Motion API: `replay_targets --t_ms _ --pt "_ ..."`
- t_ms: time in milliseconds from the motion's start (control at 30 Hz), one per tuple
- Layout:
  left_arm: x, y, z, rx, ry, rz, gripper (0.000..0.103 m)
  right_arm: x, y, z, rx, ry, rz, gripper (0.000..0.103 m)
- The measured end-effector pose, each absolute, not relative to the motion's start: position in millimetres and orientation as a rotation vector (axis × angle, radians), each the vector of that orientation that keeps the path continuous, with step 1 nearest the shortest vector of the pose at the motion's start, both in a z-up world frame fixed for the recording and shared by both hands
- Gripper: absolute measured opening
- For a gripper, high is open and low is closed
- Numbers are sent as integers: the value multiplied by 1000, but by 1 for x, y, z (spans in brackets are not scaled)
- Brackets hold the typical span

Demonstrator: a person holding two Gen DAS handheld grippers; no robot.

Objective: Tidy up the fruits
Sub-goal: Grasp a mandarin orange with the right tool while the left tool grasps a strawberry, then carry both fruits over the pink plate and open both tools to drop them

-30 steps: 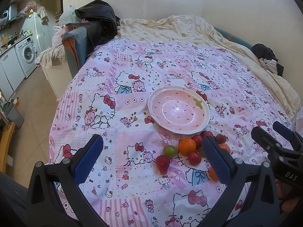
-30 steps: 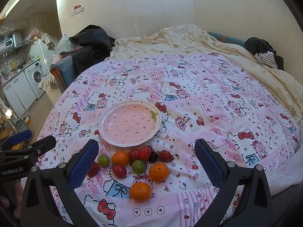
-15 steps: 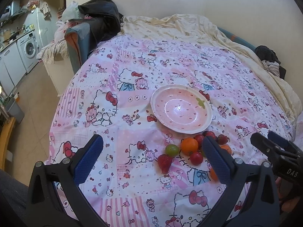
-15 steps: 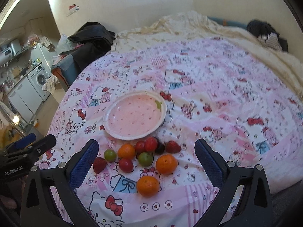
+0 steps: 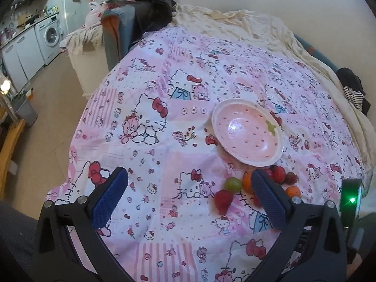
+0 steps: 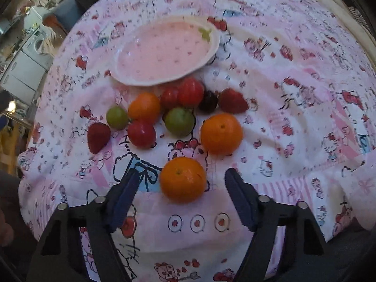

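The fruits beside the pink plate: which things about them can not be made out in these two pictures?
- Left wrist view: the blue pad of the left gripper hides part of the small orange and the red fruits behind it, so no full count there.
- Right wrist view: motion blur; the small dark round fruit cannot be identified.
- Right wrist view: the right gripper is closing around the nearest large orange; the pads stand apart from it.
- Round pink strawberry-pattern plate: no fruit on it.
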State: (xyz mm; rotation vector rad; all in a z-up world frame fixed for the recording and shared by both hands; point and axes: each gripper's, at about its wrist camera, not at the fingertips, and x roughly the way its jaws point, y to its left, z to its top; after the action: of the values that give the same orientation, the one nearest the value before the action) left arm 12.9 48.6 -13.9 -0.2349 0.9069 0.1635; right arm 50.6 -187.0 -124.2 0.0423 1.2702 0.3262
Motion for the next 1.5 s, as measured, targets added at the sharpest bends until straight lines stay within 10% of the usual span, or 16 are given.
replay_targets --t_ms 233,500,1133,1500 --pt "19 57 -25 -252 961 184 103 58 -181 -143 29 1330 323 46" --pt "33 44 -55 -229 1116 107 102 55 -201 -113 187 1229 388 45" --pt "75 -24 -130 -136 1343 -58 28 54 -224 -89 290 1161 397 45" --pt "60 0 -97 -203 1275 -42 26 52 -225 -86 291 1150 396 45"
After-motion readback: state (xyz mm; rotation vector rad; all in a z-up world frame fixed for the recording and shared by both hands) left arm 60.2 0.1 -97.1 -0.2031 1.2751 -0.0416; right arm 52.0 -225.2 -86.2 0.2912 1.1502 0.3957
